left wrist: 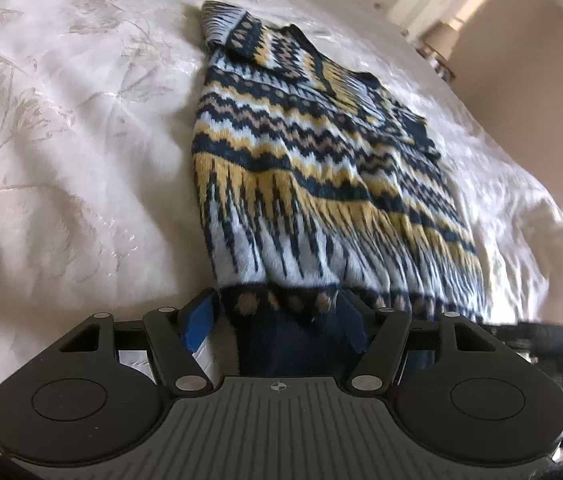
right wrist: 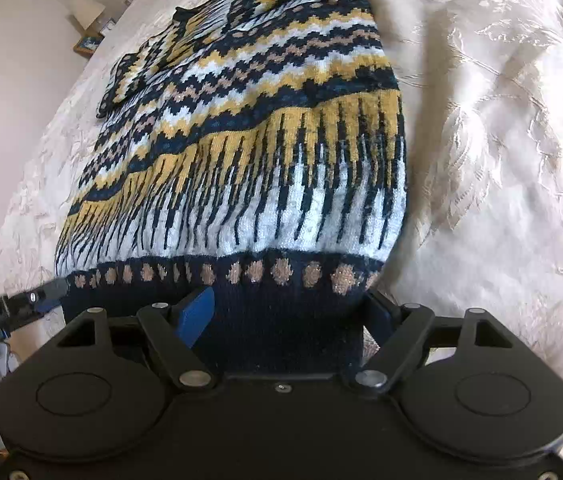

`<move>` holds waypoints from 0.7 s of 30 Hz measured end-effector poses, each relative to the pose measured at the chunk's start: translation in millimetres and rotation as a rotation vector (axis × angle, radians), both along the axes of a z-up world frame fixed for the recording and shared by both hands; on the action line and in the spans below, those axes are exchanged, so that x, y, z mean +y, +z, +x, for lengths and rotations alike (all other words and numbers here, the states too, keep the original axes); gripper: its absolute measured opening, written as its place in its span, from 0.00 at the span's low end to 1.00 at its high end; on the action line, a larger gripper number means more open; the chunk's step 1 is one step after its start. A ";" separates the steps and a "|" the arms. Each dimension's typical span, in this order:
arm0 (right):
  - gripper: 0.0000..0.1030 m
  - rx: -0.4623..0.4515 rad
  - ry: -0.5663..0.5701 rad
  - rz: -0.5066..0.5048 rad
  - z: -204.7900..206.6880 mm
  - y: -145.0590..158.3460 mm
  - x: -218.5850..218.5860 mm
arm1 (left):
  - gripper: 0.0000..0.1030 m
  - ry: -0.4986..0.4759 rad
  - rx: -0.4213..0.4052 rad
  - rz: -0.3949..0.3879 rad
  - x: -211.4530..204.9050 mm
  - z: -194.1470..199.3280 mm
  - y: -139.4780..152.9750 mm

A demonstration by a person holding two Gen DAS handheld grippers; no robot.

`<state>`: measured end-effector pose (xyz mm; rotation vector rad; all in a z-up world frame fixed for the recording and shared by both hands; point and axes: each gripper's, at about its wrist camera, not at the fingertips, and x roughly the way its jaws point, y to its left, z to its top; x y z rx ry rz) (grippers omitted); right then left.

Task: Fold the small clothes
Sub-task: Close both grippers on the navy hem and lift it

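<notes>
- Cream floral-embroidered bedspread (left wrist: 61,128) covered the bed, and a navy, yellow and pale-blue patterned knitted sweater (left wrist: 281,152) lay flat on it
- Its long axis ran straight away from both grippers, dotted navy hem (right wrist: 273,276) nearest, collar end farthest
- Left gripper (left wrist: 277,320) had that hem between its blue pads; jaws stood partly apart, and whether they pinched the knit I could not tell
- Right gripper (right wrist: 285,320) straddled the hem's other end likewise, grip equally unclear
- Both hands seemed equally near, so lifting the hem toward the collar looked the likely fold
</notes>
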<state>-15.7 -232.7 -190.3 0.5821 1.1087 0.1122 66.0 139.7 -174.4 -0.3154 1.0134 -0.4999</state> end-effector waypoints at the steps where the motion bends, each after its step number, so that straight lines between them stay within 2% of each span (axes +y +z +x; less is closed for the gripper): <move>1: 0.77 0.001 -0.004 0.002 0.0 0.1 -0.3 | 0.62 -0.002 -0.003 -0.006 2.1 -1.0 -0.9; 3: 0.72 0.004 -0.011 0.006 -0.8 0.2 -2.3 | 0.60 0.013 0.003 -0.026 6.1 -1.5 -3.9; 4: 0.70 0.007 -0.017 0.007 -1.1 0.1 -3.5 | 0.55 0.025 0.008 -0.037 7.3 -0.8 -5.7; 6: 0.55 0.014 -0.037 0.018 -3.1 -0.1 -9.9 | 0.49 0.044 0.026 -0.079 10.4 1.3 -8.7; 9: 0.44 0.028 -0.081 0.069 -7.9 -0.8 -23.5 | 0.48 0.072 0.029 -0.115 14.8 -0.7 -5.1; 12: 0.43 0.036 -0.087 0.068 -9.0 0.3 -25.8 | 0.48 0.087 0.026 -0.102 20.5 -5.5 -3.2; 16: 0.47 0.038 -0.081 0.052 -4.2 -0.4 -20.4 | 0.46 0.085 0.036 -0.029 23.3 -5.6 -8.2; 21: 0.51 0.033 -0.072 0.042 -1.1 -2.4 -13.8 | 0.46 0.007 0.012 0.048 -1.5 6.3 -7.5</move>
